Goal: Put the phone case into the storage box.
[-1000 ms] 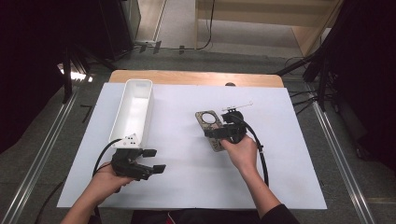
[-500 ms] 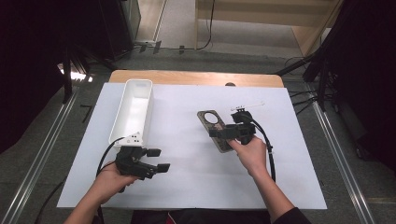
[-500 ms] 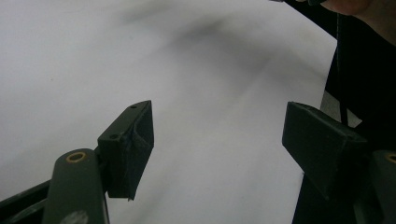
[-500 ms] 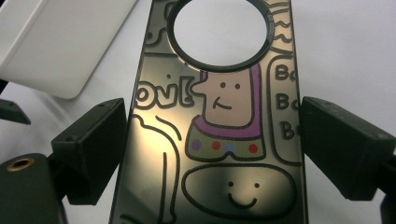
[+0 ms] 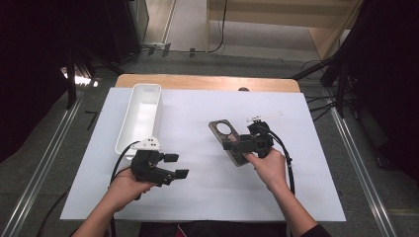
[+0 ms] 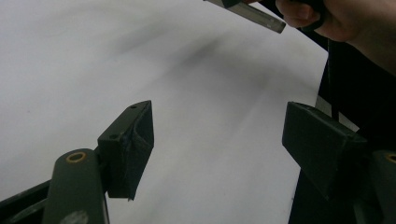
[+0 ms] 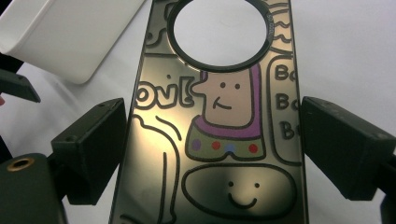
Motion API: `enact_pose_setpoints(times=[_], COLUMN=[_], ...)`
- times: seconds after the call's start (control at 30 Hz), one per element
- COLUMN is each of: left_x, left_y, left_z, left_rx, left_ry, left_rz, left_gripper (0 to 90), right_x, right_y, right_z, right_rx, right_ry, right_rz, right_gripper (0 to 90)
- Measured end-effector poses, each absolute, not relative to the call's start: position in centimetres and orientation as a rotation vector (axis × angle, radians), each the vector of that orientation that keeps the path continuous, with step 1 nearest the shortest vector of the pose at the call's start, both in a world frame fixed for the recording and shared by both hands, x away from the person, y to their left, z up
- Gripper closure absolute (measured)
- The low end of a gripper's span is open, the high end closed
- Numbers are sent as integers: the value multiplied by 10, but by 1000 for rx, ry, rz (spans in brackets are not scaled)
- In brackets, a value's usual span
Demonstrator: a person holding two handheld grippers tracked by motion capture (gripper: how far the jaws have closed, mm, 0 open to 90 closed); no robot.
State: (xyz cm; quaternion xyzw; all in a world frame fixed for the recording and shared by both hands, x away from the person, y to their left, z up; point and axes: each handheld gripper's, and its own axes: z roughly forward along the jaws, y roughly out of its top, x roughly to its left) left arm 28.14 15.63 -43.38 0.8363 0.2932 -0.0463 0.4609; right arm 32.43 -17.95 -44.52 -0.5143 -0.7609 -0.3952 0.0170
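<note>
Phone case of glossy dark plastic, drawn over with cartoon figures and pierced by a round camera hole, is clamped by its two long edges between the jaws of the right gripper — lifted off the white paper sheet near the table's middle. A small white stick-like object is seen just beyond. The left gripper is held with jaws wide apart and empty — near the end of a long white plastic tray.
</note>
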Motion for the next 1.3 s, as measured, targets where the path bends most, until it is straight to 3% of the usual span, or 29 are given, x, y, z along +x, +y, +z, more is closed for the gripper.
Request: enact_pose_setpoints(times=[1.3], left_x=[332], left_y=[113], left_z=[-432], left_rx=[2073], left_ry=[825], left_rz=[-104], left_gripper=[255], right_x=[312], right_y=[-178], right_z=[-447], right_rx=[-1588], right_ry=[-2369], right_rz=[-1281], right_gripper=[96])
